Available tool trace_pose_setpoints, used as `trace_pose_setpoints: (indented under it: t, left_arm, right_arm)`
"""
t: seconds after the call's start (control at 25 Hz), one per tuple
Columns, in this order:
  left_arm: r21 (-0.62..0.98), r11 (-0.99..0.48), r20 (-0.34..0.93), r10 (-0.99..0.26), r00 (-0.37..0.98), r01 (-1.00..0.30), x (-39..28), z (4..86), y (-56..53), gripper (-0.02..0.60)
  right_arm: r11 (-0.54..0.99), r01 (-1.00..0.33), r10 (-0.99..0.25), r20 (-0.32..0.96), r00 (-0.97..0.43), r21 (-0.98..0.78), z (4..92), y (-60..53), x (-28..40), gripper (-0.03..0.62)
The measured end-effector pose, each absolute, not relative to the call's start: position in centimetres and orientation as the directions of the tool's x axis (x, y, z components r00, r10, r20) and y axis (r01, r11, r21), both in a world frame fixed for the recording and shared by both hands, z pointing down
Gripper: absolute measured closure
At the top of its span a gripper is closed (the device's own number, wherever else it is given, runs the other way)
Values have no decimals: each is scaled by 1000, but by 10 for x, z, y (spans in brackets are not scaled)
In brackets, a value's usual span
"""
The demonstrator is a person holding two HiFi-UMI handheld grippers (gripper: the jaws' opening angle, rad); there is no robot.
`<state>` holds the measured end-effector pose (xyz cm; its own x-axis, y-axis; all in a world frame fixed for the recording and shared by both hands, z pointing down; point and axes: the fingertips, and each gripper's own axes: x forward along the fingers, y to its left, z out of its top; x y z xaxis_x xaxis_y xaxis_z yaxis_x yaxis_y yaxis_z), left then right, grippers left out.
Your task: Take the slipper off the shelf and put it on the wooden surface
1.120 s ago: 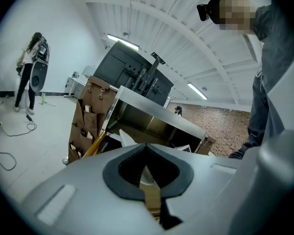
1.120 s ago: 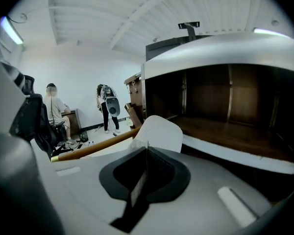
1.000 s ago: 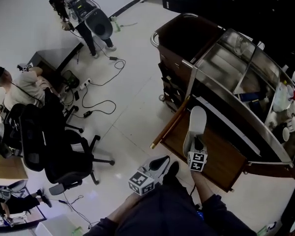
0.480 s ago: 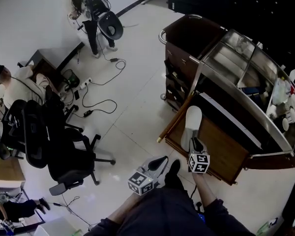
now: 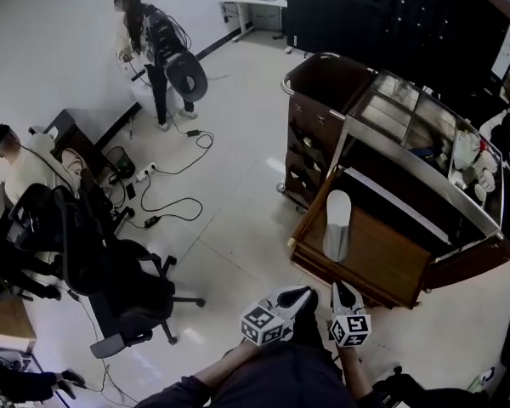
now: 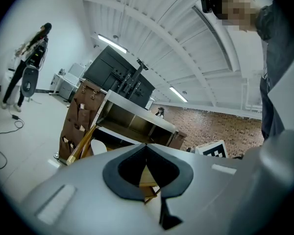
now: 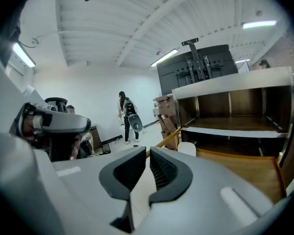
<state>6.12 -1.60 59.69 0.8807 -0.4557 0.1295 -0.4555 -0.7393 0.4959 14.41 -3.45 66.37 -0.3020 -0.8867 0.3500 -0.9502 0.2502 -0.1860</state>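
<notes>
Your right tool (image 7: 148, 153) is closing, its pads all but together with nothing between them. Your left tool (image 6: 146, 147) is closed and empty too, its tips meeting. You hold both low at the bottom centre of the head view, side by side, tips aimed up the frame toward the cart (image 5: 408, 155), each marker cube showing a black-and-white square pattern. The white slipper (image 5: 337, 224) lies on the wooden surface (image 5: 382, 257) right of centre, well clear of both tools. A wooden bar (image 5: 313, 211) slants along the cart's left edge. Black office chairs (image 5: 123, 287) stand at lower left, cables (image 5: 166, 181) trail over the floor, and a person (image 5: 153, 58) stands at upper left.
</notes>
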Motion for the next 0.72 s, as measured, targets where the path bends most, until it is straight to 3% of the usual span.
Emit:
trace_pose_setpoints:
  t: [0.28,0.72]
  left_arm:
    - [482,-758,119,-440,890,-439,34,601,26,576]
    - [463,-806,58,-386,921,-368,33,586,57,568]
  right_arm:
    - [220,-971,-907,347,-238,-90,652,47,105,586]
    - [180,-969,-930,293,-223,-167,623,73,94,594]
